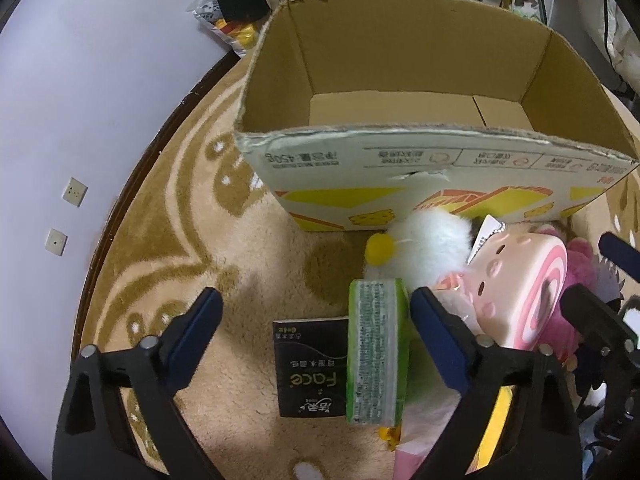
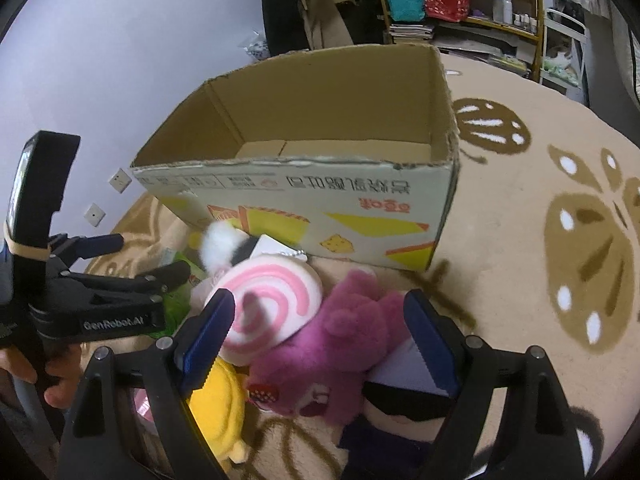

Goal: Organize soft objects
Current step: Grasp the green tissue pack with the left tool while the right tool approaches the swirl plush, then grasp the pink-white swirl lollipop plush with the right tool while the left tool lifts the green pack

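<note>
Nearest, the right tool (image 2: 318, 330) hangs wide open over the pink plush bear (image 2: 340, 354), gripping nothing. The left tool (image 1: 316, 320) gapes around the green tissue pack (image 1: 376, 354) and black tissue pack (image 1: 310, 368). Closing carelessly could pinch the swirl cushion (image 2: 272, 308) too. Beyond, the cardboard box (image 2: 320, 120) stands empty on the carpet (image 2: 520, 220).
</note>
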`<state>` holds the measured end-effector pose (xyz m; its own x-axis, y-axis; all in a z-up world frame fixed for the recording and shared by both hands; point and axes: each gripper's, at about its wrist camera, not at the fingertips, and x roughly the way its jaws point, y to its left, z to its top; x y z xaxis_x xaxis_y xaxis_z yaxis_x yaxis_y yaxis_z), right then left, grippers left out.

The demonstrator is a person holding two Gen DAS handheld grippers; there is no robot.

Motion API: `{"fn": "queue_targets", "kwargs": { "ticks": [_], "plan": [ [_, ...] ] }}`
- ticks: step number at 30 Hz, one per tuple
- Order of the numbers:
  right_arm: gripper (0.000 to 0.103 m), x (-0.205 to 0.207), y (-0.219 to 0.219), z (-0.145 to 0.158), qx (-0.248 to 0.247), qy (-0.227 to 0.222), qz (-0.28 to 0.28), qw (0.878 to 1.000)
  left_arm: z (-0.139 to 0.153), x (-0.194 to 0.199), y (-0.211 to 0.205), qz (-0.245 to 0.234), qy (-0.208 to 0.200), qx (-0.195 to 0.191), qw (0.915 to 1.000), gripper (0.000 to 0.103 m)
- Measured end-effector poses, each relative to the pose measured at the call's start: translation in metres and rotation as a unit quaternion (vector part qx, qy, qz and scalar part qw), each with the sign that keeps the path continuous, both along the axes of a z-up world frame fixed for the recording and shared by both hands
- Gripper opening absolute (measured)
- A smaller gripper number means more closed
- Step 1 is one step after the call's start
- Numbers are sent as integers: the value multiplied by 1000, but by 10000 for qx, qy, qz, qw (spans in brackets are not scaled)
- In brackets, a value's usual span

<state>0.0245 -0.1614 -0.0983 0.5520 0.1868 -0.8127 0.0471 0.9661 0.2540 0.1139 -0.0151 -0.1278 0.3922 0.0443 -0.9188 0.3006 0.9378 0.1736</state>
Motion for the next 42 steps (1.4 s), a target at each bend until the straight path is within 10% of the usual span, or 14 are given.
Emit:
{"fn": "queue_targets", "kwargs": {
  "ticks": [21,42],
  "plan": [
    [89,15,24,-3,-242,-63,451,9987,-16,-2,-17,-450,396,-186,9980,30],
    [86,25,28,-12,56,123,271,9995,8,-6,-1,-140,74,-157,9998,27]
  ]
}}
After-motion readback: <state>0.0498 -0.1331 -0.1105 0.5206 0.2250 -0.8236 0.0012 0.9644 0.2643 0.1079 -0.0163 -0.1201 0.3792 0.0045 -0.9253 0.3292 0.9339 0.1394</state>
